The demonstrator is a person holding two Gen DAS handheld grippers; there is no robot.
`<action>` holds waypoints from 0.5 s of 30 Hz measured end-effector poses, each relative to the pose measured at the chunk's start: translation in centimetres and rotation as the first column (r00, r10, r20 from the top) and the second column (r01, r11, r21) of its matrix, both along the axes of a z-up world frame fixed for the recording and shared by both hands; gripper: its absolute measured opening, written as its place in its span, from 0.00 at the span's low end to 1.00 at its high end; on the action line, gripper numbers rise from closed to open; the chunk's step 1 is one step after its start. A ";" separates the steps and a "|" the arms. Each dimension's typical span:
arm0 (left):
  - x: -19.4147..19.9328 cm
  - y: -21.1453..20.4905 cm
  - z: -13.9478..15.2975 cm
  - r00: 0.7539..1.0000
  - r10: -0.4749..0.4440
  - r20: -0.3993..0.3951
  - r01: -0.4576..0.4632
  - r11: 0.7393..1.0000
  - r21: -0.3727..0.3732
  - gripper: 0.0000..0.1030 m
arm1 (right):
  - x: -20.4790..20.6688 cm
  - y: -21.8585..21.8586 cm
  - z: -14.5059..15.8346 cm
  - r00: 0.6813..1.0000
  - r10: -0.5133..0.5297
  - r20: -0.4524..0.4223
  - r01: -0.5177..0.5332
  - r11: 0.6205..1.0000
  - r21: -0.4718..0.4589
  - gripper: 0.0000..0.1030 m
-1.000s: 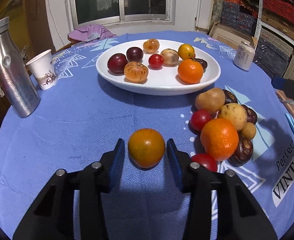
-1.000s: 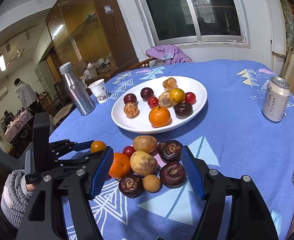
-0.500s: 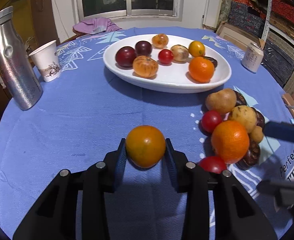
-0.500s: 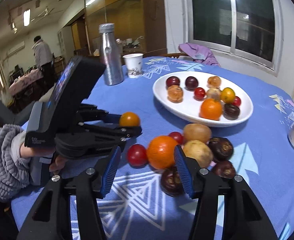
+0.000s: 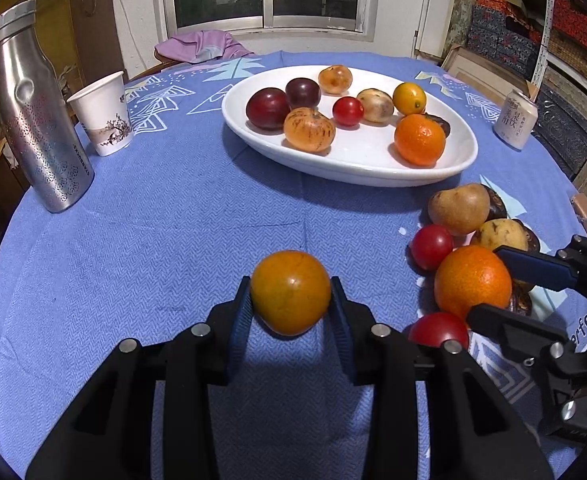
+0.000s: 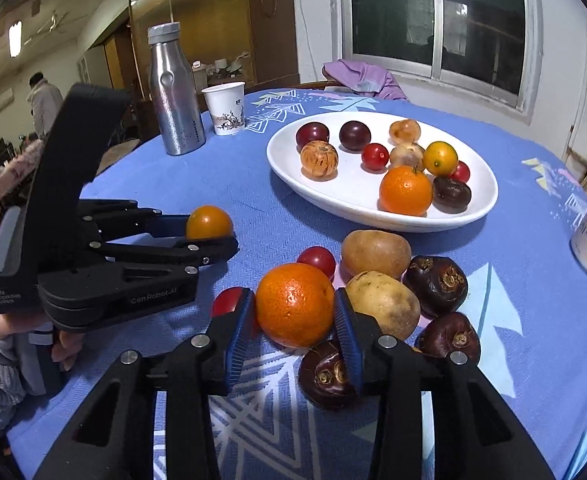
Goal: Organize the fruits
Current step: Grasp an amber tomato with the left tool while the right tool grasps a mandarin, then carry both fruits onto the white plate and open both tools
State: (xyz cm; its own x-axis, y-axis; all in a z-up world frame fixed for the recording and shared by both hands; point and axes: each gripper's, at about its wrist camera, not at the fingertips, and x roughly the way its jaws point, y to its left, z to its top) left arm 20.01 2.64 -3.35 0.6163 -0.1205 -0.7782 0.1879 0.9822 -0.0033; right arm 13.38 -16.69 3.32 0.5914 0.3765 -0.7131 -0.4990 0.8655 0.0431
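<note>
Two round fruits gripped at their widest girth — both firm, smooth-skinned, prone to roll.

The orange tomato (image 5: 290, 292), lower centre, sits clenched in the left gripper (image 5: 291, 314); the mandarin (image 6: 295, 304), centre of the right view beside the pile, has the right gripper (image 6: 293, 330) closing its fingers on it — light, bruisable, so squeeze gently above the tabletop (image 5: 173, 216).

You're in a lived-in home, at a dining table (image 5: 173, 208) under a blue patterned cloth. A window (image 6: 433, 20) and a tall wooden cabinet (image 6: 221, 12) stand behind it, with a purple garment (image 5: 201, 42) draped on a chair. Stacked boxes (image 5: 573, 20) fill shelves beside you, and another person (image 6: 45, 100) stands in the far room.
</note>
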 end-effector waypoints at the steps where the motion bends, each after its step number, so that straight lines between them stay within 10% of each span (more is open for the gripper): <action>1: 0.0 0.0 0.0 1.000 0.000 0.000 0.000 1.000 0.000 0.36 | 0.1 0.0 0.0 1.000 -0.001 -0.001 0.001 1.000 0.002 0.41; 15: 0.1 0.5 -0.1 1.000 0.003 -0.003 -0.003 1.000 -0.031 0.36 | 1.0 -0.2 0.0 1.000 0.012 -0.011 -0.012 1.000 0.018 0.40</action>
State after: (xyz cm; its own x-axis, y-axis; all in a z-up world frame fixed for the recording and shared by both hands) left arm 20.09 3.13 -3.41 0.6143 -0.1427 -0.7760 0.1846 0.9822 -0.0344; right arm 14.36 -16.85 3.34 0.5788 0.3962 -0.7127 -0.5084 0.8587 0.0645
